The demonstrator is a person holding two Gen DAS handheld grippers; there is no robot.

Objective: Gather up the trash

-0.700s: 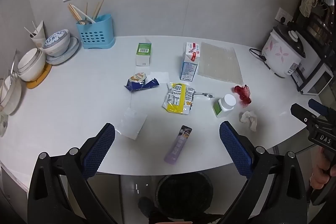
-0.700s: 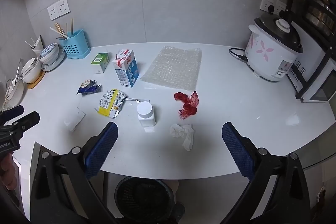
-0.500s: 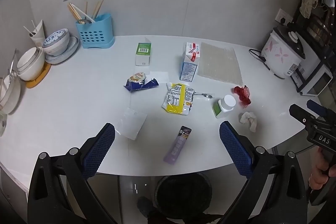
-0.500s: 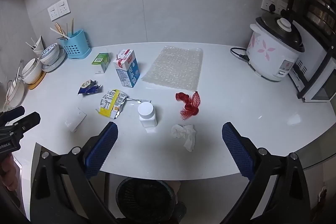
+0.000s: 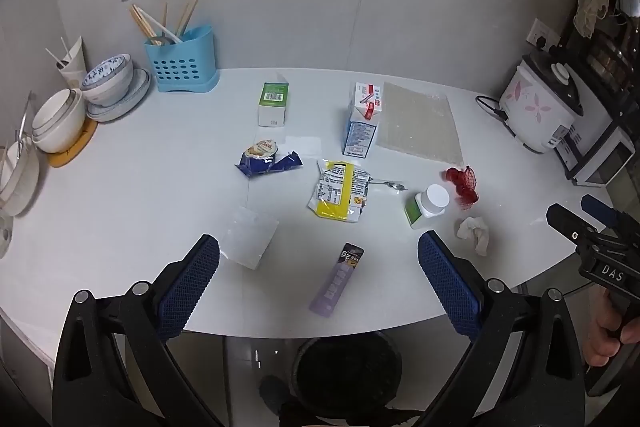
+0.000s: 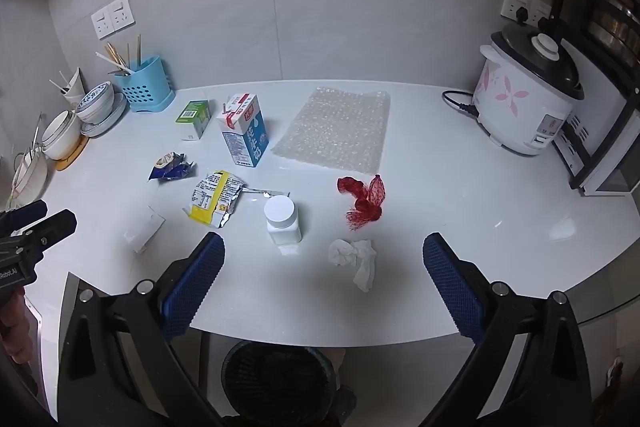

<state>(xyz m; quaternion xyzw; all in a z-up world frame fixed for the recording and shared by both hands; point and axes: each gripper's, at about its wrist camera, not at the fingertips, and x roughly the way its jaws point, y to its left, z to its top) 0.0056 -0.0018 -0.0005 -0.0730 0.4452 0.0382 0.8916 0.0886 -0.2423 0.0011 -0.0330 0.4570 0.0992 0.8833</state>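
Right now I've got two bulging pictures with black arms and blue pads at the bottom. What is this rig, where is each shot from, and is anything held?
No robot here: a person holds a hand-operated gripper in each hand, and a wide-angle camera on each looks along its fingers. One picture is from the left gripper, the other from the right gripper; the blue pads are their fingertips. Both stand open and hold nothing.

On the white counter lies the trash: a tissue, red net, white jar, yellow wrapper, blue wrapper, purple sachet, milk carton, green box and bubble wrap. A black bin stands below the counter's edge.
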